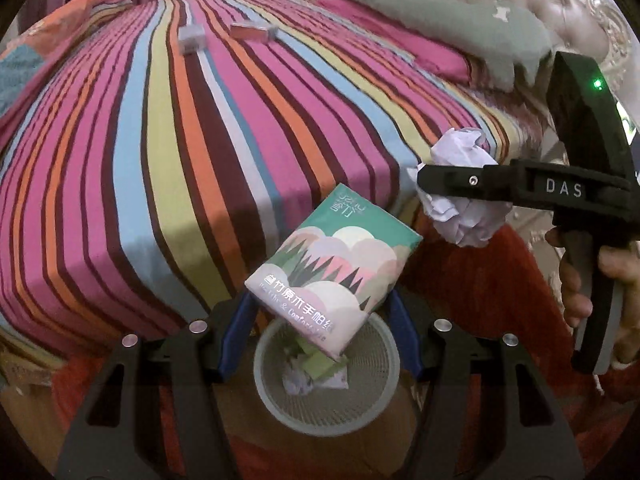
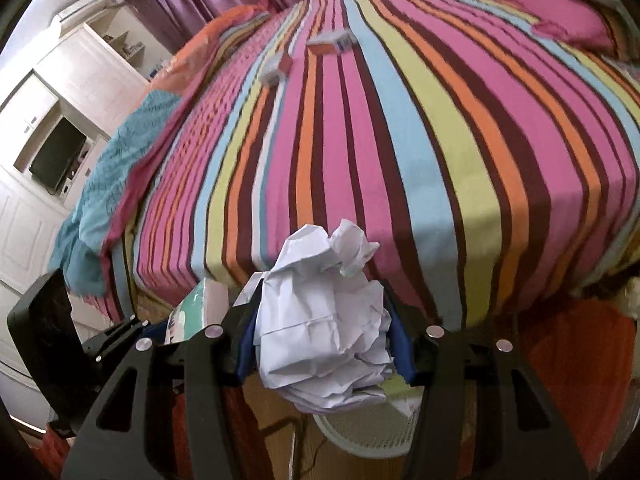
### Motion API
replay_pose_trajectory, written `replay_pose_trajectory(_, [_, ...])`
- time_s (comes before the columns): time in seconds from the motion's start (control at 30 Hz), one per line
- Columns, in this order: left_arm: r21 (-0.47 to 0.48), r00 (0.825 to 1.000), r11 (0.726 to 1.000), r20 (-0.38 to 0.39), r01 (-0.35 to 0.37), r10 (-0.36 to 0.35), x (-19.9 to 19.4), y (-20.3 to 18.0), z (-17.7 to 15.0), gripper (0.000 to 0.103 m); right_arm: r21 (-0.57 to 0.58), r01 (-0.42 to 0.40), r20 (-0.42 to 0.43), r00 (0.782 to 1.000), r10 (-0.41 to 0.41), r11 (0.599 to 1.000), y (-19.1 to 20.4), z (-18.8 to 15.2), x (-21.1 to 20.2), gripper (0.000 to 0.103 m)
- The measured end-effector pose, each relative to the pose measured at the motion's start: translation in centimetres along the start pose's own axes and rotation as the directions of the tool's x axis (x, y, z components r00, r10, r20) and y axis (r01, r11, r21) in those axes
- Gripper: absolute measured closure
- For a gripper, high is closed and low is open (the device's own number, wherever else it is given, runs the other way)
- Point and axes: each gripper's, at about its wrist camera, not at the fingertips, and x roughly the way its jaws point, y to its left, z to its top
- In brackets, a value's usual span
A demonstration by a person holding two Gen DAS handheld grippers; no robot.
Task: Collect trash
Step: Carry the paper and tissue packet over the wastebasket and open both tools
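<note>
The mouth of the mesh waste basket [image 1: 326,408] stands open beside the bed, with only a low layer of crumpled scraps at the bottom. Straight above its rim hangs the tissue packet [image 1: 334,280], which covers the near part of the opening. The bed edge [image 1: 360,184] rises close behind the basket and blocks that side. To the right, the right gripper [image 1: 424,184] with its crumpled paper ball [image 1: 464,216] fills the air near the rim. The striped bedspread lies mostly bare; two small boxes [image 1: 192,40], blurred, sit far back.
</note>
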Motion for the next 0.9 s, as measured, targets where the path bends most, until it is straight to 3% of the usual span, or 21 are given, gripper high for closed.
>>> replay_pose_trajectory(0.17, [0.012,0.999,1.000,-0.051,0.004,-0.003,0.7,-1.2,-2.1,0.043,0.026,0.024,-0.068,0.997,-0.022,0.999,-0.2,-2.4,0.9,0.052])
replay_pose_trajectory(0.27, [0.043,0.995,0.998,-0.087,-0.035,0.039,1.4,-2.0,-3.2,0.043,0.059,0.045,-0.124,0.992,-0.038,0.997,-0.8,-3.5,2.0,0.052])
replay_pose_trajectory(0.47, [0.054,0.981,0.998,-0.186,-0.041,0.050,3.4,-2.5,-4.1,0.043,0.091,0.103,-0.252,0.965,-0.078,0.991,-1.9,-5.8,5.0,0.052])
replay_pose_trajectory(0.57, [0.025,0.962,0.999,-0.268,-0.041,0.046,5.1,-1.8,-4.4,0.043,0.123,0.121,-0.314,0.946,-0.077,0.985,-2.8,-6.3,6.4,0.052])
replay_pose_trajectory(0.9, [-0.067,0.860,0.997,-0.510,-0.025,-0.013,11.1,0.3,-6.0,0.042,0.220,0.194,-0.517,0.854,-0.054,0.956,-5.8,-7.9,11.8,0.052])
